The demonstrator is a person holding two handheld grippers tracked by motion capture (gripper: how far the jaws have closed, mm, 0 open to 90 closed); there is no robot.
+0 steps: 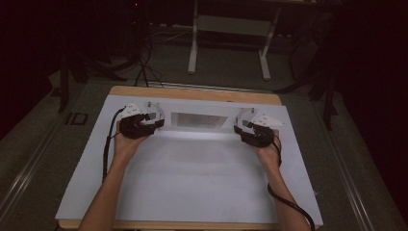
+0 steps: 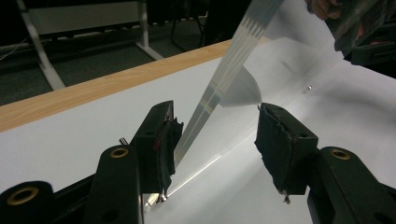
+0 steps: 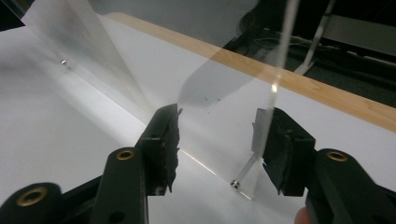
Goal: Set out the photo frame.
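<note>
A clear acrylic stand [image 1: 197, 120] sits at the far side of the white board [image 1: 192, 183], with an upright side panel at each end. My left gripper [image 1: 153, 124] is at its left end, jaws open. In the left gripper view the clear side panel [image 2: 233, 51] runs edge-on between the jaws of the left gripper [image 2: 218, 114], close against the left pad [image 2: 170, 135]. My right gripper [image 1: 239, 129] is at the right end, also open. There the other clear panel [image 3: 275, 70] stands just inside the right pad [image 3: 275, 140] of the right gripper [image 3: 219, 114], with a small screw [image 3: 236, 184] at its foot.
The white board lies on a wooden table whose far edge [image 1: 192, 94] shows behind the stand. Beyond it on the dark floor are a white desk frame [image 1: 231, 29] and black cables [image 1: 144, 67]. Bare board stretches between the person's forearms.
</note>
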